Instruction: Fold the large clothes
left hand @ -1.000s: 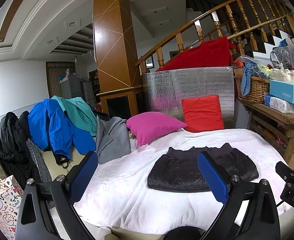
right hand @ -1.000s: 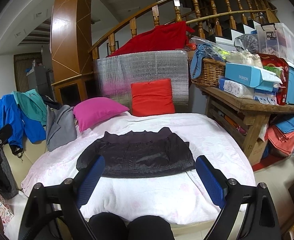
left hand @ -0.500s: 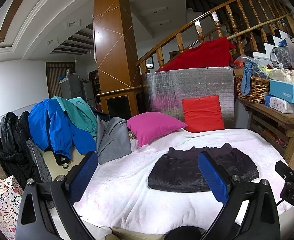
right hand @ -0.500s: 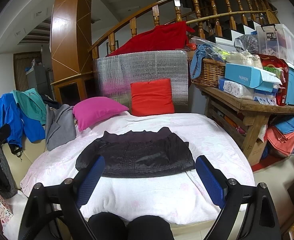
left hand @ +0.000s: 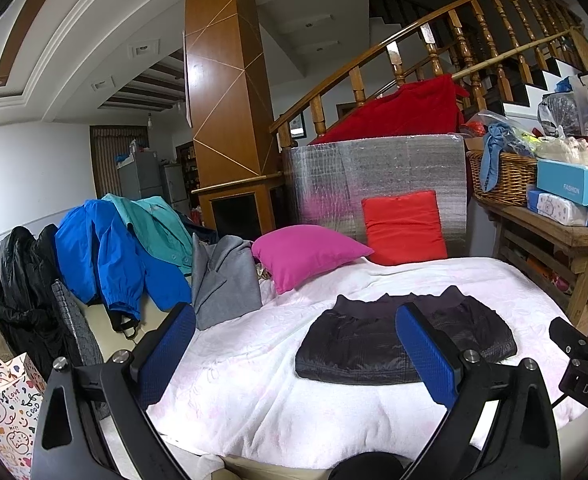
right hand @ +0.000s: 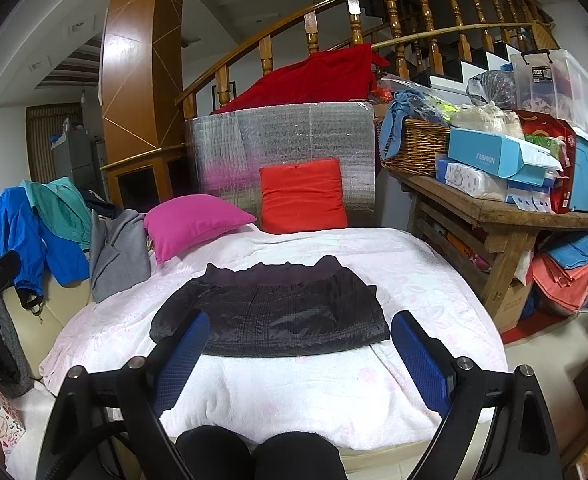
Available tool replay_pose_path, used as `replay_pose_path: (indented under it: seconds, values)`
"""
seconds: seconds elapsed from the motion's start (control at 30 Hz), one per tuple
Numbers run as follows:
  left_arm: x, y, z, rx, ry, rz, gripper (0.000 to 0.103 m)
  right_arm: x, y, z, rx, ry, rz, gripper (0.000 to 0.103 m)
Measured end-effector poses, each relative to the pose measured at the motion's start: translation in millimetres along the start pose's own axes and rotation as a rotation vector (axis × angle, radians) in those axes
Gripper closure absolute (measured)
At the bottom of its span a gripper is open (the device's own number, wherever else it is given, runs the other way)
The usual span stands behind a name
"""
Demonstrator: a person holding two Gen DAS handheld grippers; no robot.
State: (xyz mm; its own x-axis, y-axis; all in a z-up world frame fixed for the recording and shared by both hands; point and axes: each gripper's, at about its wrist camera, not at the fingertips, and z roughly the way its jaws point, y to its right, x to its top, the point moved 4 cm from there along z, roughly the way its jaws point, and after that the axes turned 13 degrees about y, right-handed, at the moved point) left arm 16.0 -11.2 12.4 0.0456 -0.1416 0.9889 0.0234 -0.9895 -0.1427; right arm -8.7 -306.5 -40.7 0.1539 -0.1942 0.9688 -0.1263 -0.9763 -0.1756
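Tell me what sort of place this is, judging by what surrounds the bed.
Most likely a lived-in home, an open room beside the stairs used for sorting laundry. A wooden staircase railing rises behind the blanket-covered bed, jackets are heaped at the left, and a wooden table is crowded with household boxes.

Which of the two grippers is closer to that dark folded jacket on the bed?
Right. The right gripper faces the dark jacket squarely; the left gripper sits off its left side.
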Motion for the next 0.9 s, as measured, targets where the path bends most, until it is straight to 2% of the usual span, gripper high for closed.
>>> replay_pose_path:
  seconds: [0.9]
  values:
    - [2.3, -2.6, 1.7, -0.009, 0.003, 0.003, 0.003, 4.3, -1.8, -0.1, -0.001, 0.0, -0.01, 0.009]
